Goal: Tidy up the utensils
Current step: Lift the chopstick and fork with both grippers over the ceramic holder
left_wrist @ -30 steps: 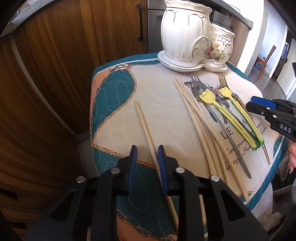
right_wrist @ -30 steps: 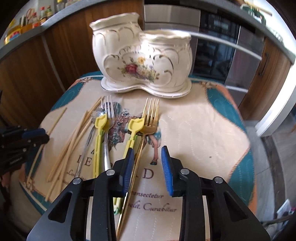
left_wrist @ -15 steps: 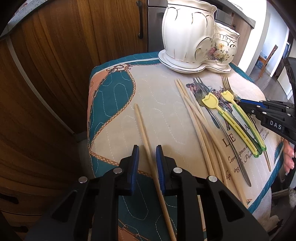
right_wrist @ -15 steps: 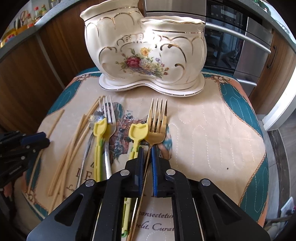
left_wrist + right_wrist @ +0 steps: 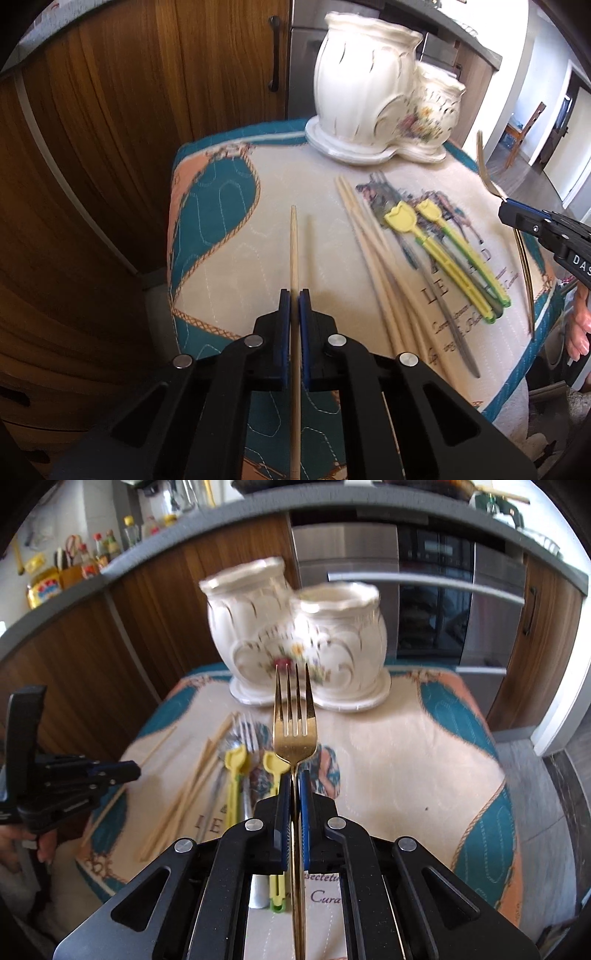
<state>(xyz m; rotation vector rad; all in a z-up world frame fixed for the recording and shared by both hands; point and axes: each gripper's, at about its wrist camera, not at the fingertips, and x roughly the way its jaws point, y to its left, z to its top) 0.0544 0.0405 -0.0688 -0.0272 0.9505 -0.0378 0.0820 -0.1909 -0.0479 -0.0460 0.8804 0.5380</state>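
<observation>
Bright daylight floods in from the doorway (image 5: pixel 576 122) right of the ceramic utensil holder (image 5: pixel 384 99), which smears with motion blur. Fisheye bending darkens corners. The chopstick (image 5: pixel 294 258) casts a soft shadow.

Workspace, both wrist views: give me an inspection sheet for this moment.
Surface: quilted cloth, teal and peach border.
Job's things: ceramic holder at the far edge; chopsticks, yellow utensils, silver fork lying flat.
Clutter: nothing seen.
Grippers: left gripper shut on single chopstick; right gripper shut on gold fork, lifted.
Cables: nothing seen.
Surroundings: wooden cabinets, oven, bottles on the counter.
</observation>
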